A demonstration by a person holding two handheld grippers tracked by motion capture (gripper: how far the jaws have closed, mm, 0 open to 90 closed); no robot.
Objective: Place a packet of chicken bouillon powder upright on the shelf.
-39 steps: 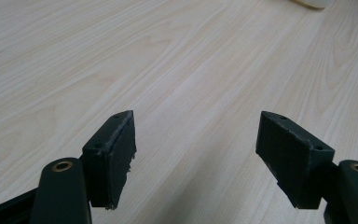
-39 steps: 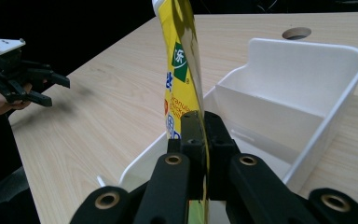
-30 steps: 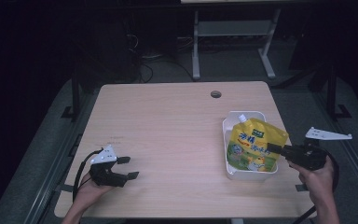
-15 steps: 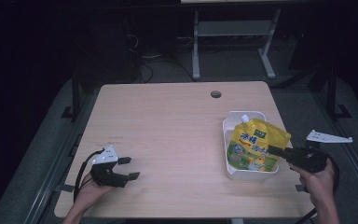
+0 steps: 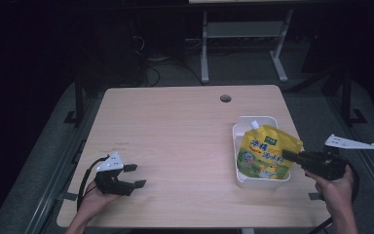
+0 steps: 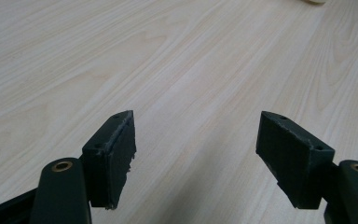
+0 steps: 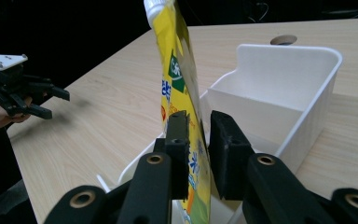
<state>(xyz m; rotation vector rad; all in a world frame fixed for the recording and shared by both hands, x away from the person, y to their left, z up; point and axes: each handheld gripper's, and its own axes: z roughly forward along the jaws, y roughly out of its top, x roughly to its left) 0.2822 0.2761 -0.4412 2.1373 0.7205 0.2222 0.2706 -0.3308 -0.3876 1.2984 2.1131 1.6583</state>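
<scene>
Standing on edge in the right gripper view, a yellow spouted pouch [image 7: 179, 74] rises between two black jaws with its white cap at the top. The right gripper [image 7: 199, 140] pinches its lower part, one pad against the printed face, the other close on its far side. In the high view the pouch [image 5: 265, 153] hangs over a white bin [image 5: 253, 124] at the table's right side, its spout pointing toward the far edge, the right gripper [image 5: 292, 157] reaching in from the right, held by the right hand [image 5: 335, 187]. The bin sits on a light wooden table [image 5: 180, 126], a round cable hole [image 5: 225, 98] beyond it. Near the left corner, the left gripper [image 5: 135, 175] rests low over bare wood, jaws spread wide, nothing between them.
</scene>
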